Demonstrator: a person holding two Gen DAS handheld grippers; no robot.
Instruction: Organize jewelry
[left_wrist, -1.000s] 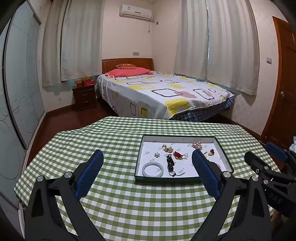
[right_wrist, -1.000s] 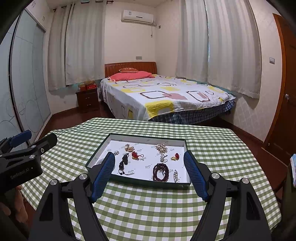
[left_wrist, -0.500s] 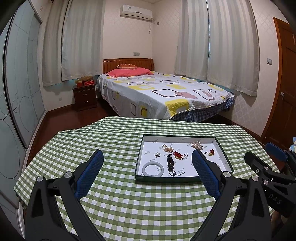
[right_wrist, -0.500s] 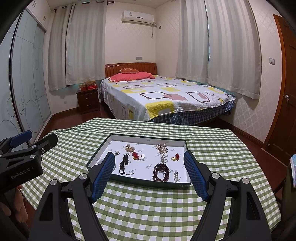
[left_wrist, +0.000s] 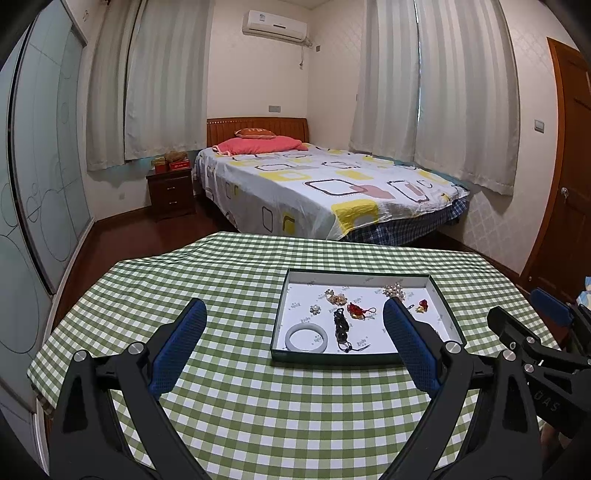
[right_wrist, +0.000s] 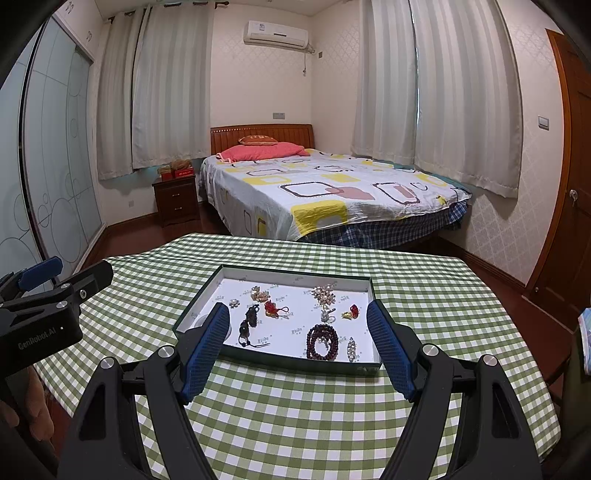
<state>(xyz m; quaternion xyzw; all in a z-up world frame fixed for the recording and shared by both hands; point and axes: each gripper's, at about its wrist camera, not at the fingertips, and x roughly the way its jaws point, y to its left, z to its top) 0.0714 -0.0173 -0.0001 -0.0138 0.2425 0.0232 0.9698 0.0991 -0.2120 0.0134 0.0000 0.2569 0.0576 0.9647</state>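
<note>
— Worktop (right_wrist: 295, 424) first: green check cloth, with the dark-rimmed tray (right_wrist: 273, 359) lying ahead of both tongs, long side running across the view. Which is nearer?

— I judge the right tongs (right_wrist: 297, 349). The tray sits squarely between its blue pads; for the left tongs (left_wrist: 295, 345) it lies ahead and off to the right, only partly within the span.

— Are they clenched on anything?

— No, both are spread wide and hold nothing, hanging above the cloth short of the tray's near wall.

— And the jewelry?

— All loose on the tray's white floor. The dark bead bracelet (right_wrist: 322, 341) lies near the front, on the right tongs' side; the pale bangle (left_wrist: 306, 336) sits in the near-left corner, closer to the left tongs. The smaller brooches lie further back.
</note>
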